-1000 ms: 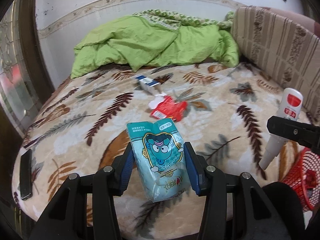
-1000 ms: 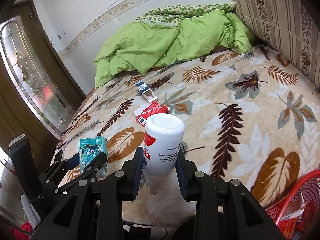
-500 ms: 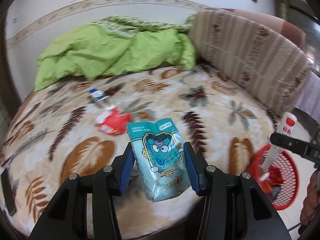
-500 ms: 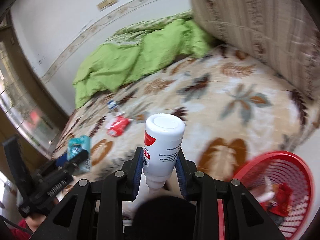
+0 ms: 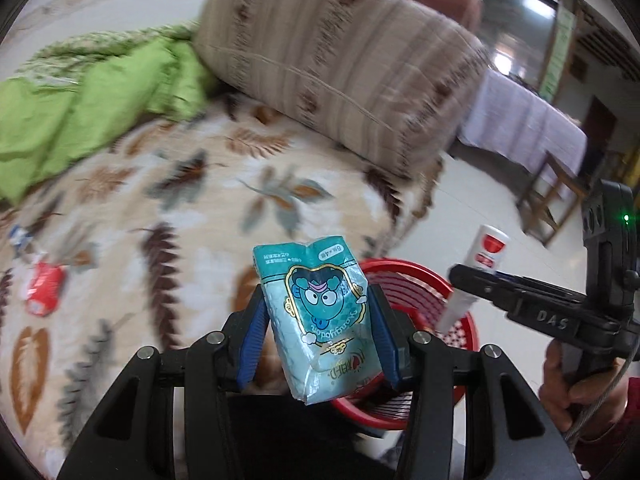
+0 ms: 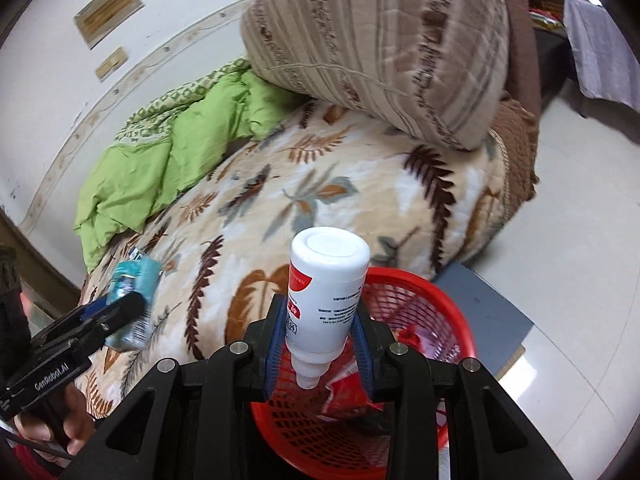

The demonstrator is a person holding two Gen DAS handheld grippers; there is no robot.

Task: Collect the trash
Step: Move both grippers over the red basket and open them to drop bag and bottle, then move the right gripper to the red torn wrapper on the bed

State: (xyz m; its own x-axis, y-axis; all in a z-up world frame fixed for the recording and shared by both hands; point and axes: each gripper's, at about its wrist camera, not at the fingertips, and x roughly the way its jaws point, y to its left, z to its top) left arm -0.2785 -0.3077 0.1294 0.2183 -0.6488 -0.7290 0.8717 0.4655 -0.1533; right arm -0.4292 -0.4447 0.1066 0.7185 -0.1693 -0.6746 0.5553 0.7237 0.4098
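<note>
A: Left claw (image 5: 318, 332)?
B: Clamped on a teal pouch (image 5: 320, 320), blue pads (image 5: 251, 338) pressing both sides. Held upright, cartoon face toward the camera, print upside down.

A: Where exactly?
B: In the air off the bed's (image 5: 168, 216) edge, with the red basket (image 5: 420, 292) right behind and below. Seen too from the right wrist view, pouch (image 6: 134, 300) out at the left, over the bed (image 6: 320, 184).

A: Right claw (image 6: 320, 332)?
B: Closed around a white bottle (image 6: 326, 292) with a red label, nozzle pointing down, flat base up. Directly above the basket (image 6: 436, 300). From the left wrist view, same bottle (image 5: 478, 268) over the basket's far rim, pinched in the right claw (image 5: 472, 280).

A: Inside the basket?
B: Red wrappers (image 6: 352, 388) at the bottom, partly hidden by the claw.

A: Left on the bed?
B: A red wrapper (image 5: 44, 288) and a small blue-and-white box (image 5: 18, 236), both blurred, well apart from the basket. Farther back, a green quilt (image 5: 88, 96) and a striped cushion (image 5: 340, 64).

A: Basket's place?
B: On the floor (image 6: 560, 240), just beside the bed's corner.
</note>
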